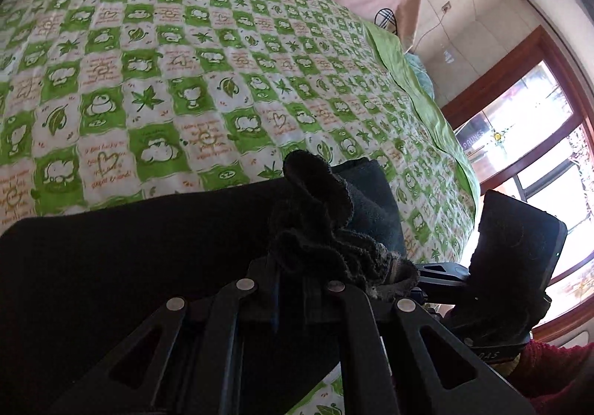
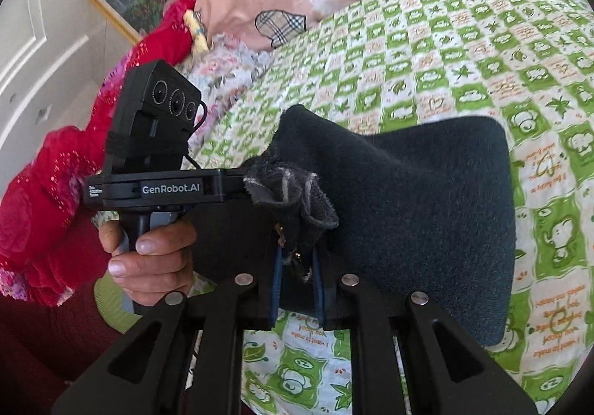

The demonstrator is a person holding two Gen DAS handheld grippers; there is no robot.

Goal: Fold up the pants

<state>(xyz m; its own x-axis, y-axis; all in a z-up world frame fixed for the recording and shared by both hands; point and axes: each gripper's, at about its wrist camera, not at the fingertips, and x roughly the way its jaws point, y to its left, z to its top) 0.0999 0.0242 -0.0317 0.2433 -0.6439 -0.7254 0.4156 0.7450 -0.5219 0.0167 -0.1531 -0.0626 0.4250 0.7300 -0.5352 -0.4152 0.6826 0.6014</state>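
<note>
Pants [image 2: 427, 214], dark fleece, look soft, limp and light, draped over the bedspread [image 1: 167, 80]. Left gripper [image 1: 297, 288] and right gripper [image 2: 297, 262], at six o'clock, each pinch a bunched edge; corner grips suit such cloth.

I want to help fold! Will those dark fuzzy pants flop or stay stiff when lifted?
Probably floppy: the dark fleecy pants bunch into ruffles where the right gripper pinches them. Likely light, since a small pinch holds them. The fuzzy nap probably resists slipping.
</note>
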